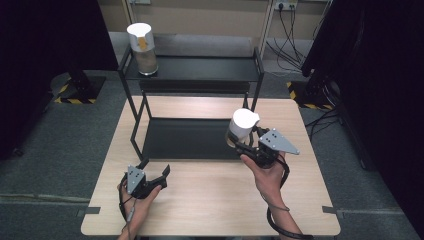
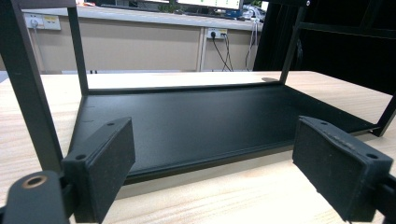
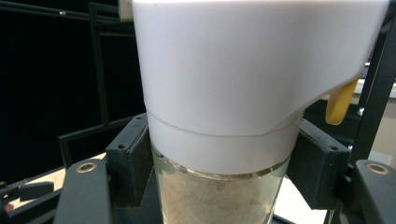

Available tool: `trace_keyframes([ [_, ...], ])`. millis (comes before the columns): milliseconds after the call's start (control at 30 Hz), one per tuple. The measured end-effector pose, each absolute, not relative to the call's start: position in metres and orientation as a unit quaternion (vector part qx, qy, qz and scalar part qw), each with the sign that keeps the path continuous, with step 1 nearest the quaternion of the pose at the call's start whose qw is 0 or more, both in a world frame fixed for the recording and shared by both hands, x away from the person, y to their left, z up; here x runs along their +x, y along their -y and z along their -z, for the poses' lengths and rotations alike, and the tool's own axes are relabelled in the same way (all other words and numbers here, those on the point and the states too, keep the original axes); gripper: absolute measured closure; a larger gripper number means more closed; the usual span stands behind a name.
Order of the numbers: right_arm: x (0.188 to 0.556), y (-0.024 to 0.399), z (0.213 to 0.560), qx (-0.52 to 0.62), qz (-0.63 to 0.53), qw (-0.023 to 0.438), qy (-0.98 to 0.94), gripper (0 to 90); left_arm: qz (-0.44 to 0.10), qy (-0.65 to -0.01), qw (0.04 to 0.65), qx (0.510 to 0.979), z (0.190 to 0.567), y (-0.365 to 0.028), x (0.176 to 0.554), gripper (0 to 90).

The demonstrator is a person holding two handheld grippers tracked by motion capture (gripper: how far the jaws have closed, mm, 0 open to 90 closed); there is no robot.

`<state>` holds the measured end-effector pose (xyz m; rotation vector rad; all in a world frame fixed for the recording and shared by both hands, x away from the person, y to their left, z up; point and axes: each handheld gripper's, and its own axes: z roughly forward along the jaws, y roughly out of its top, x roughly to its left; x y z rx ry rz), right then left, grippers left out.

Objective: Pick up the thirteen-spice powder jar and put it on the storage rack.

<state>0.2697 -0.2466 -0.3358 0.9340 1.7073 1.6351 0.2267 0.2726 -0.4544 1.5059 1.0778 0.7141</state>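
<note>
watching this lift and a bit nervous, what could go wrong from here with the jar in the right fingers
The right gripper grips the jar on smooth glass just under its heavy white lid, so it might slip or tip. The jar also hangs close to the black shelf frame and could knock a post.

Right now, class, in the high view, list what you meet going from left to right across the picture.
Empty left claw → white-capped glass jar on the black metal shelf's top tier → white-capped jar of beige powder → right claw gripping it.

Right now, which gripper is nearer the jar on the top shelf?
Right. The right gripper, shut on a second jar, is up by the rack's front; the left gripper rests low on the table, farther from the shelf jar.
</note>
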Motion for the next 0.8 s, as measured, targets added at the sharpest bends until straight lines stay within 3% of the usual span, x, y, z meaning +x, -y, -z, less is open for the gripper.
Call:
trace_keyframes([
  [800,0.291,0.238,0.305,0.352,-0.621,0.308,-0.629,31.2,-0.299,-0.456,0.547,0.635,0.454,-0.273,0.227,12.4],
])
